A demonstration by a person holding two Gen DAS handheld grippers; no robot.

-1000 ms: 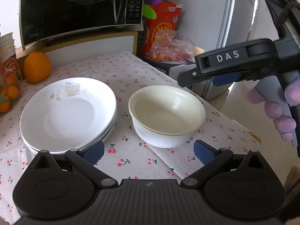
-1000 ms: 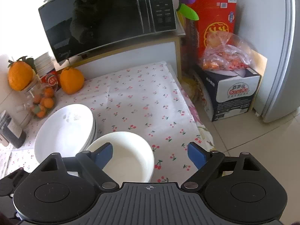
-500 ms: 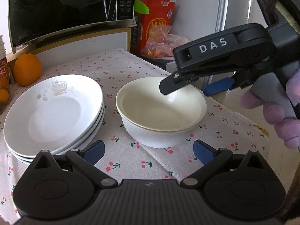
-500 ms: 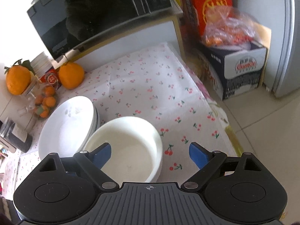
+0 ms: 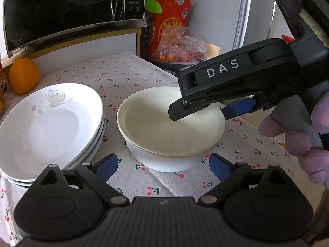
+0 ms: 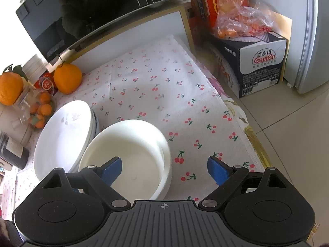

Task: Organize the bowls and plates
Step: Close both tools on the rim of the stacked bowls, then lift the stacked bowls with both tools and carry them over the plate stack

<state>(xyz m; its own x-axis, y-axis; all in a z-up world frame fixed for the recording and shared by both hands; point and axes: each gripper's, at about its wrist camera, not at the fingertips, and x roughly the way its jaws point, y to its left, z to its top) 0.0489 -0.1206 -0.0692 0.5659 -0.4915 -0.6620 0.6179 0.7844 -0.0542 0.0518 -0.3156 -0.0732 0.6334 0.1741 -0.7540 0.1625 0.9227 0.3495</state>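
Two nested white bowls stand on the cherry-print cloth, right of a stack of white plates with a rose relief. My left gripper sits low at the bowls' near side. Its jaws are closing on either side of the bowls' base, and the blue pads are still apart from it. My right gripper reaches in from the right over the bowls. In the right wrist view my right gripper is open, one finger inside the bowls and the other outside over the cloth, beside the plates.
A microwave on a cabinet closes the back. An orange sits at the far left, and a jar of small oranges stands beside the plates. A red box, bagged fruit on a carton and a fridge stand right of the table's edge. A gloved hand holds the right gripper.
My right gripper has come in from the right and sunk over the bowls, one finger now inside the rim. My left gripper's jaws have narrowed slightly.
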